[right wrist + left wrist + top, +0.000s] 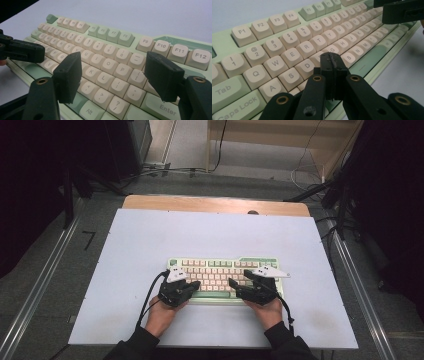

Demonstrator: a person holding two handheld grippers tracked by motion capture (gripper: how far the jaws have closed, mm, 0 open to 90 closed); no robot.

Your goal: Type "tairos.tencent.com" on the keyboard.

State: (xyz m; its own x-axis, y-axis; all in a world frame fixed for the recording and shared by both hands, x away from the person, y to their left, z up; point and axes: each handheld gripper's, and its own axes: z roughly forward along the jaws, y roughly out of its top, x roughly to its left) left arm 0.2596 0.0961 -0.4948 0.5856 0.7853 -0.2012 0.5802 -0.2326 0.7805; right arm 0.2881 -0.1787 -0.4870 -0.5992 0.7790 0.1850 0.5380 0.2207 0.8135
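Observation:
A pale green keyboard (220, 270) with cream keys lies on the white board in the high view. My left gripper (195, 284) rests over its left half, held by a hand. In the left gripper view its jaws (332, 60) are pressed together with nothing between them, their tips just above the keys near D and F. My right gripper (240, 278) hovers over the right half. In the right gripper view it (112, 62) stands open above the K, L and P keys, with nothing held. The left gripper's shut jaws (25, 51) show at that view's left edge.
The white board (150, 235) lies on a wooden table (210, 202). Cables (310, 175) trail over the grey floor behind it. Dark equipment (120, 145) stands at the back left and dark stands (345, 195) at the right. Metal rails (40, 280) run along both sides.

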